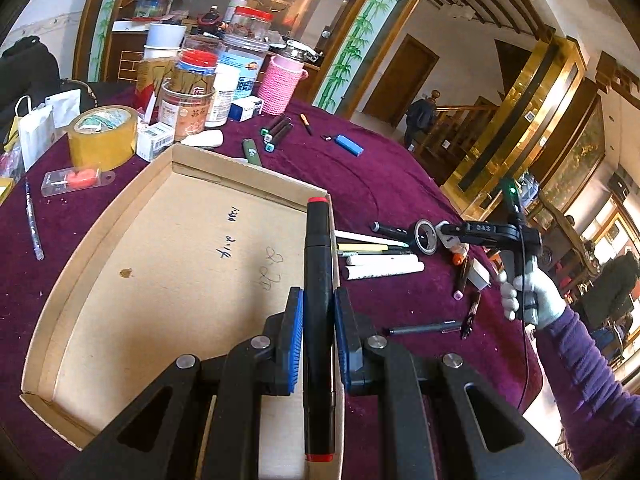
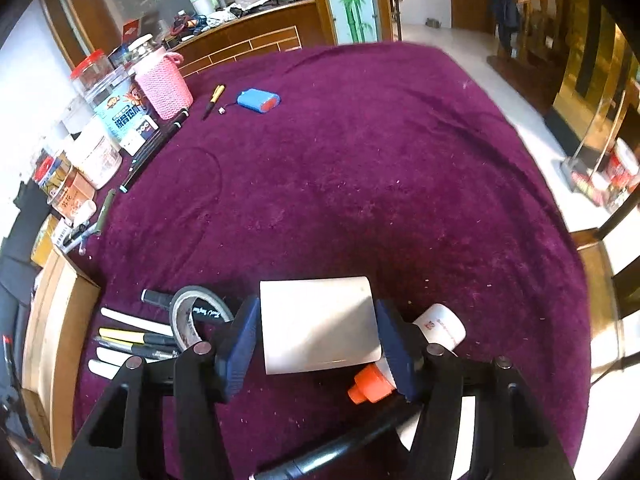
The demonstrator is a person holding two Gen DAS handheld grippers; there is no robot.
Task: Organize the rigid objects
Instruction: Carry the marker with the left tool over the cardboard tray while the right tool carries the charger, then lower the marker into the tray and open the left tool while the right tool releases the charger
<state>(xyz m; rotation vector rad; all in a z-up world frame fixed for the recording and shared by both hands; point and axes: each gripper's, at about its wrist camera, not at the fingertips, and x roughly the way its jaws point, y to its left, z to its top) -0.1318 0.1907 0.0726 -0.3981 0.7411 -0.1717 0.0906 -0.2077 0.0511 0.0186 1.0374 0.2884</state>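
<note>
Black marker (image 1: pixel 318 320) sits clamped in my left gripper (image 1: pixel 319 334) over the box (image 1: pixel 120 240) edge; released here, it may topple outside. My right gripper (image 2: pixel 318 330) pinches a white block (image 2: pixel 320 324) that could twist free

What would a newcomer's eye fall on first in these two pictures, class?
Probably the black marker with red ends, clamped in the left gripper over the right-hand edge of the empty cardboard tray. Next comes the white block between the pads of the right gripper on the purple tablecloth. Jars crowd the table's far left.
</note>
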